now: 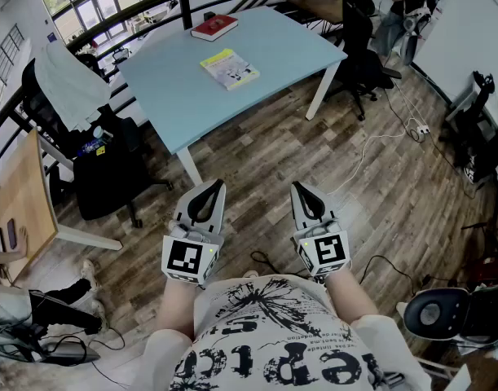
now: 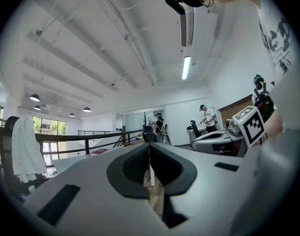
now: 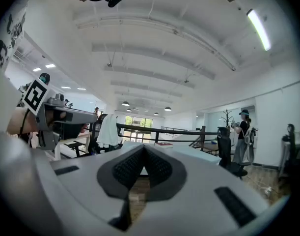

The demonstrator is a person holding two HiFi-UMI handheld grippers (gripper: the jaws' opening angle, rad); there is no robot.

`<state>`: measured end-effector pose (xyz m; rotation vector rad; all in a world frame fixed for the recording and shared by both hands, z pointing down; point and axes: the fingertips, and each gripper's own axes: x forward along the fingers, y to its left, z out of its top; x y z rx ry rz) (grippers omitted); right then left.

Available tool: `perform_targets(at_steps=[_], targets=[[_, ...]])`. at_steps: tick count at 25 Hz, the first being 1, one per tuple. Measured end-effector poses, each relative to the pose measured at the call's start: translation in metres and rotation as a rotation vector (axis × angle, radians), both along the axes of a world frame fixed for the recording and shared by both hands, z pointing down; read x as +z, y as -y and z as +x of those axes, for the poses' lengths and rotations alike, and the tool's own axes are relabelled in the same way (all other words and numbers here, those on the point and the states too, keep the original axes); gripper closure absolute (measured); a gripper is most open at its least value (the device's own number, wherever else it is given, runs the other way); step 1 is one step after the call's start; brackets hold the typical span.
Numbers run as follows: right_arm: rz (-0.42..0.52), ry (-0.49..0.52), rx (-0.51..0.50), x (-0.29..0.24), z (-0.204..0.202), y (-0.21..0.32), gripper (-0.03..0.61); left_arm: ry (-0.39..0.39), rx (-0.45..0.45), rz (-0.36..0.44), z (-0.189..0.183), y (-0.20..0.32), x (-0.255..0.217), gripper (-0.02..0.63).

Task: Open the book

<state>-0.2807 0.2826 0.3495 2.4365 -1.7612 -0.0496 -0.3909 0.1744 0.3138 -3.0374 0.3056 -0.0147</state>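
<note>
A yellow-and-white book [image 1: 230, 68] lies closed on the light blue table [image 1: 175, 96] in the head view, with a red book [image 1: 214, 27] further back near the table's far edge. Both grippers are held in front of the person's body, over the wooden floor and well short of the table. The left gripper [image 1: 219, 186] is shut with nothing in it; its jaws meet in the left gripper view [image 2: 149, 149]. The right gripper [image 1: 297, 187] is shut too and holds nothing, its tips touching in the right gripper view [image 3: 143, 149]. The red book [image 3: 164, 144] shows faintly beyond them.
A black office chair [image 1: 110, 169] with a white cloth [image 1: 69, 84] stands left of the table. A wooden desk [image 1: 20, 202] is at the far left. Cables [image 1: 379, 137] lie on the floor to the right. Another black chair [image 1: 359, 47] stands behind the table's right end.
</note>
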Motion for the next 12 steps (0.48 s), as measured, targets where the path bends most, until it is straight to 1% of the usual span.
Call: perform_targets(at_steps=[8,12], targets=[[0.002,-0.003,0.003,0.0005,-0.0040,-0.0012,0.569,0.006,0.010,-0.011,0.0005,0.0001,0.0027,0.594],[0.006,0.019,0.021,0.0021,-0.0027,-0.0030,0.569,0.017,0.006,-0.028,-0.0012,0.0009,0.0076,0.594]])
